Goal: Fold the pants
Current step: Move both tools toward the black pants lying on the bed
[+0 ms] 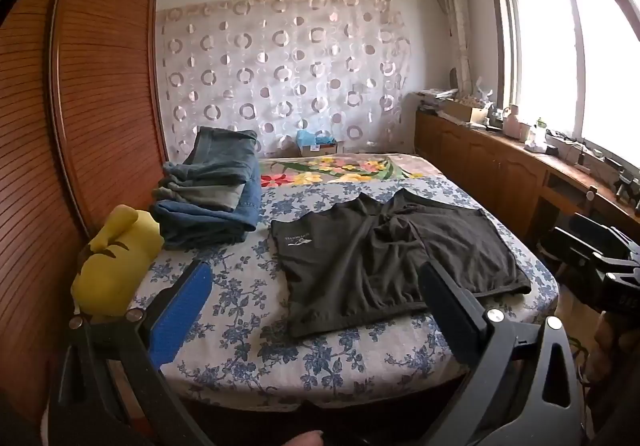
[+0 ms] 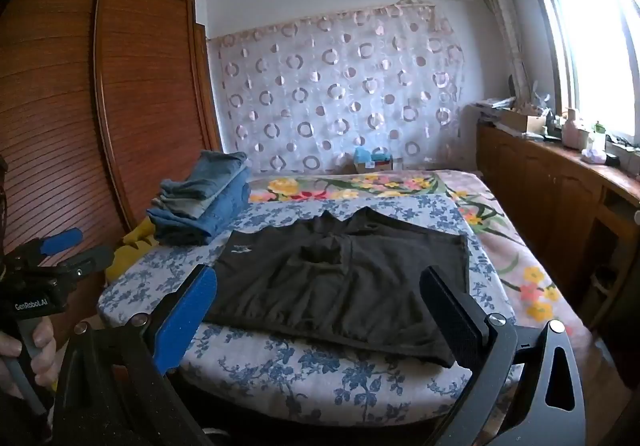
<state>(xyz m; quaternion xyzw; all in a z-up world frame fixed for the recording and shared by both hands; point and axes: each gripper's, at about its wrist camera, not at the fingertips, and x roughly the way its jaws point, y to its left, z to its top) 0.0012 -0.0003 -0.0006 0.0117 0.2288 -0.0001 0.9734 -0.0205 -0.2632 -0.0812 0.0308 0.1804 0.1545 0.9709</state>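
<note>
Black shorts (image 1: 384, 258) lie flat on the bed (image 1: 248, 346) for folding, while both the left gripper (image 1: 316, 302) and right gripper (image 2: 320, 306) hover short of them, jaws spread and empty

Bed (image 1: 344, 366), black shorts (image 1: 384, 258), folded jeans (image 1: 212, 189), yellow plush (image 1: 116, 262)

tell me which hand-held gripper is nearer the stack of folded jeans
Left. The left hand-held gripper hovers open off the bed's near left side, toward the folded jeans. The right hand-held gripper is open further right, facing the black shorts.
</note>
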